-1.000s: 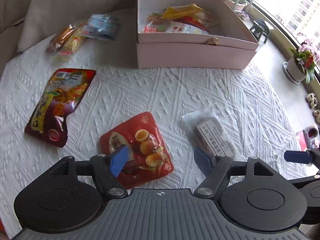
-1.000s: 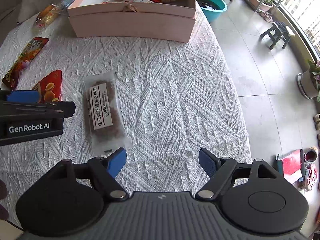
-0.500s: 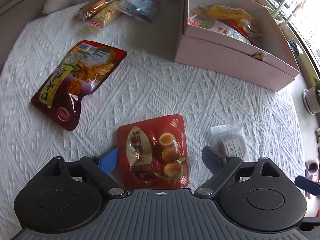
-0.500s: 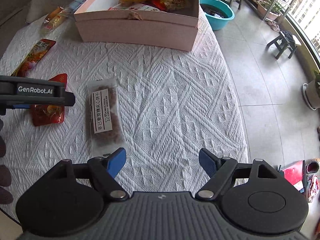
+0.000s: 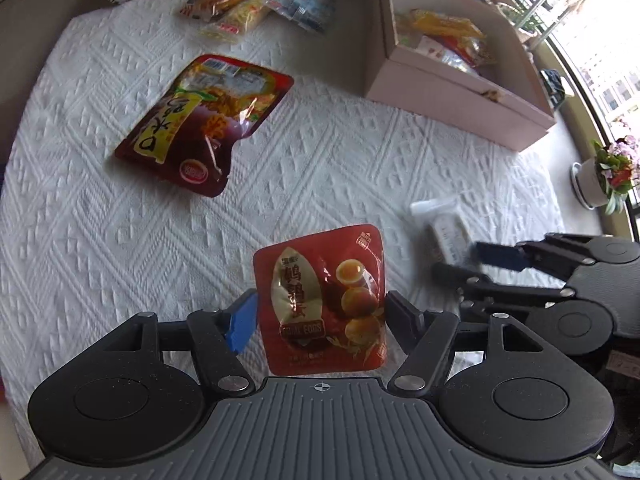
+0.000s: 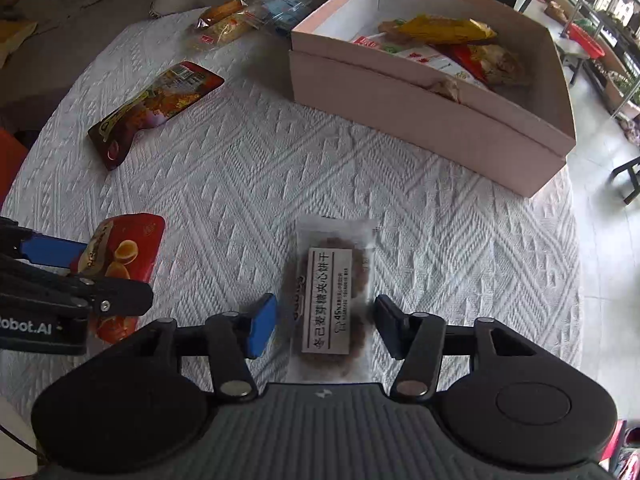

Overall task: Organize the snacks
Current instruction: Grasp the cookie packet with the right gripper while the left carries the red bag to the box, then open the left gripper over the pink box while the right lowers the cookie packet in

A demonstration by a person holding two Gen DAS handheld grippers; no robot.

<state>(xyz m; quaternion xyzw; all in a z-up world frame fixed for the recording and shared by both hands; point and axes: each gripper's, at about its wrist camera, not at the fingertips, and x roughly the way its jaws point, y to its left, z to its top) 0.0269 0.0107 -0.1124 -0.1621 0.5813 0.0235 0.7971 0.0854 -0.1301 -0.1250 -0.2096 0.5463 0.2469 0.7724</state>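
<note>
My left gripper (image 5: 320, 322) is open around a red quail-egg snack packet (image 5: 324, 296) that lies on the white textured cloth; its jaws stand on either side, close to the packet's edges. My right gripper (image 6: 326, 326) is open around a clear biscuit packet with a white label (image 6: 330, 296), also flat on the cloth. The egg packet also shows in the right wrist view (image 6: 120, 256), and the biscuit packet in the left wrist view (image 5: 444, 228). A pink open box (image 6: 460, 112) with several snacks inside stands at the back right.
A dark red and yellow snack bag (image 5: 208, 120) lies at the left middle. A small pile of wrapped snacks (image 5: 256, 8) sits at the back by a cushion. The table edge drops to the floor on the right, with a potted plant (image 5: 608, 176) there.
Both grippers have moved forward and down over their packets. The egg packet and the biscuit packet now lie between the jaws, which have narrowed somewhat.
</note>
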